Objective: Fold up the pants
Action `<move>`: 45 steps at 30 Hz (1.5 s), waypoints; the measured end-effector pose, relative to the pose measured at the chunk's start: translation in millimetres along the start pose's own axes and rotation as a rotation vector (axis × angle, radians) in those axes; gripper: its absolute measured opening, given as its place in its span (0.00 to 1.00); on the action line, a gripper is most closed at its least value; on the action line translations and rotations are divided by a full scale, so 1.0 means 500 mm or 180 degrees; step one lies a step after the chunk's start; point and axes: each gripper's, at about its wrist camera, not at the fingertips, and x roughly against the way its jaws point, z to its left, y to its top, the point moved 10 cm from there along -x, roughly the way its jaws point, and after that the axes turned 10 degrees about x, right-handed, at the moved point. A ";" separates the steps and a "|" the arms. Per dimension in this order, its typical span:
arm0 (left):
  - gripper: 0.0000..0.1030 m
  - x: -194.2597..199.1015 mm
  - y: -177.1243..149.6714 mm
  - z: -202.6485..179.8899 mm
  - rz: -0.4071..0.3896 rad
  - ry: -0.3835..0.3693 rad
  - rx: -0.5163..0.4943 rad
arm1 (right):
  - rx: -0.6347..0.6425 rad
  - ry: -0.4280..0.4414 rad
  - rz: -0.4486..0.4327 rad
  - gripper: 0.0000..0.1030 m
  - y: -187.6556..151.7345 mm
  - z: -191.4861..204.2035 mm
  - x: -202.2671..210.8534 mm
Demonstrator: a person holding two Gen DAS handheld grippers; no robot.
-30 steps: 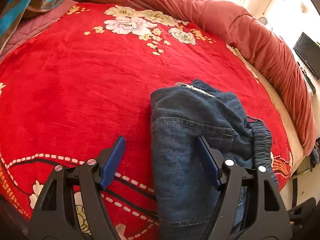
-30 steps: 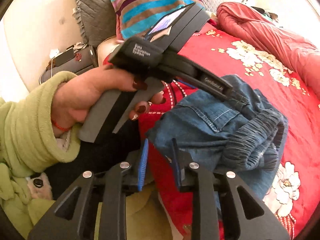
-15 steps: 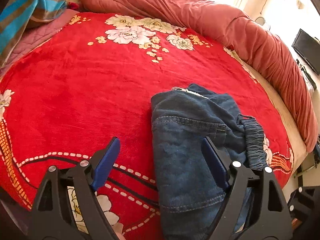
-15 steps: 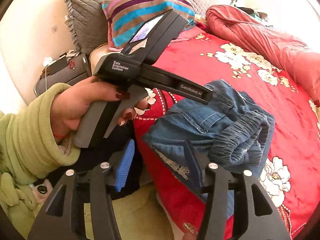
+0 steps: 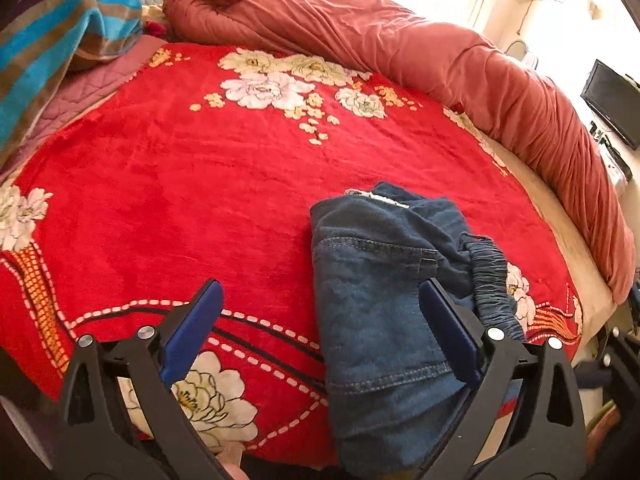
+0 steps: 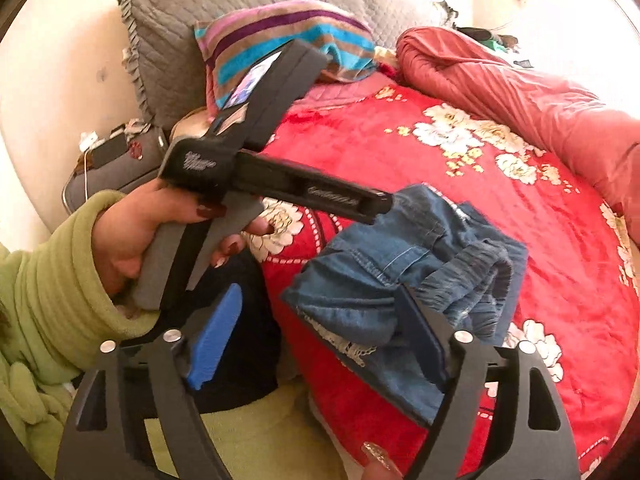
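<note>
On the bed's red flowered blanket, near its front edge, lies one pair of blue denim pants, folded into a thick, rumpled bundle with the gathered elastic waistband bunched along one side. Two grippers hang over it: the left gripper and the right gripper, both with fingers just spread wide, gripping nothing. One striped pillow leans on one grey cushion.

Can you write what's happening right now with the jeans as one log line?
step: release after fold | pants: folded bundle on red blanket | left gripper: open, just opening | right gripper: open, just opening, nothing held
</note>
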 end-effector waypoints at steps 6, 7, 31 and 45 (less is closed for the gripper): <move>0.90 0.028 0.004 0.006 -0.0068 0.0017 -0.0012 | -0.0101 -0.0171 -0.0118 0.88 0.012 -0.025 0.029; 0.90 0.033 0.004 0.006 -0.0084 0.0019 -0.0012 | -0.0118 -0.0194 -0.0142 0.88 0.015 -0.029 0.035; 0.90 0.070 0.021 0.020 -0.0255 0.0122 -0.0049 | -0.0852 -0.0857 -0.0276 0.88 -0.012 -0.227 0.089; 0.90 -0.008 -0.013 0.019 0.0089 0.0026 0.0083 | -0.1420 -0.0878 0.0104 0.88 -0.103 -0.309 0.013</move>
